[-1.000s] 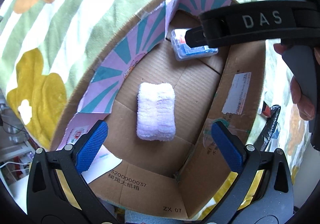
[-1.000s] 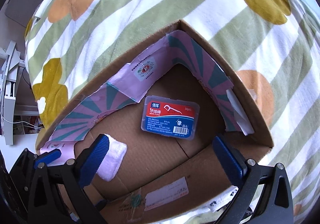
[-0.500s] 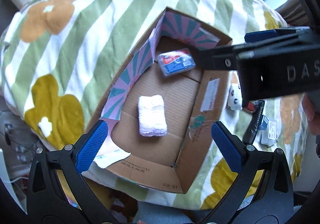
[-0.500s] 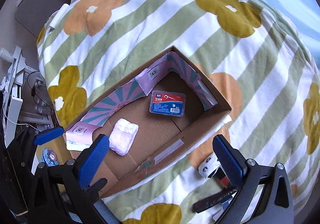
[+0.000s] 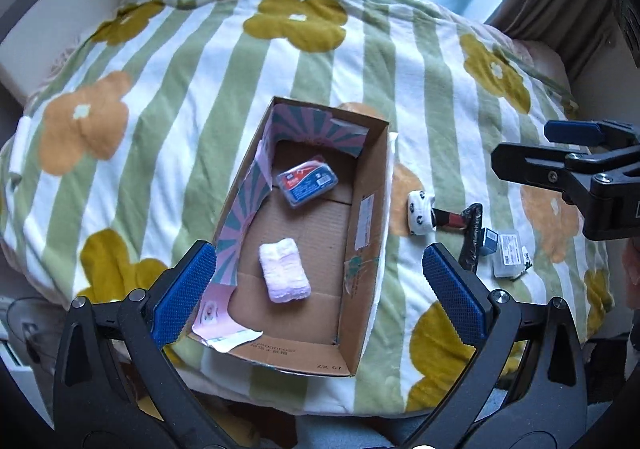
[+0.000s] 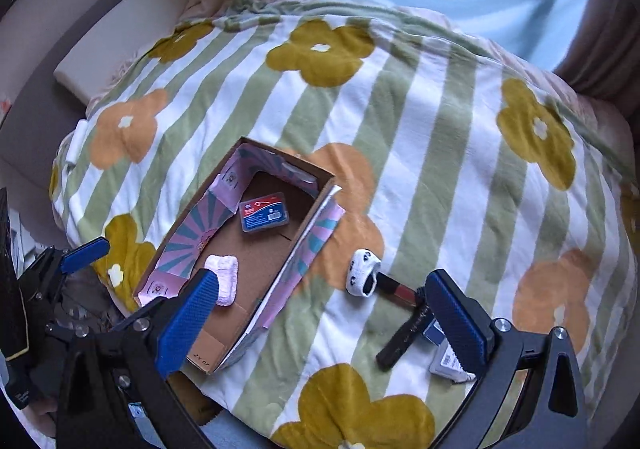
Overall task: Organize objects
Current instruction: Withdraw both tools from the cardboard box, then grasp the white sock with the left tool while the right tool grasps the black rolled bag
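Cardboard box (image 5: 362, 233), open-topped, sits on a striped flower-print blanket (image 5: 180, 49) spread over a bed; in the left wrist view its long axis runs from lower centre of the frame up toward the middle, tilted slightly left at the bottom. In the right wrist view the same box (image 6: 298, 233) runs diagonally from lower left to centre. Inside, a floss-pick case (image 5: 307, 181) with red and blue label lies flat near the far end, its long side set crosswise to the box and a bit skewed. A folded pale pink towel (image 5: 284, 272) lies nearer the near end, long axis roughly along the box; case and towel well apart. Right of the box, on the blanket: a small white sock with dark marks (image 5: 420, 211), touching a red-and-black handled tool (image 5: 460, 223), then a small clear case (image 5: 507, 253) toward the right edge of frame. Left tongs (image 5: 320, 287) spread wide, holding nothing, blue pads framing the box's near end. Right tongs (image 6: 326, 323) likewise wide and empty, low in their frame; the black tool (image 6: 404, 337) lies between their pads.
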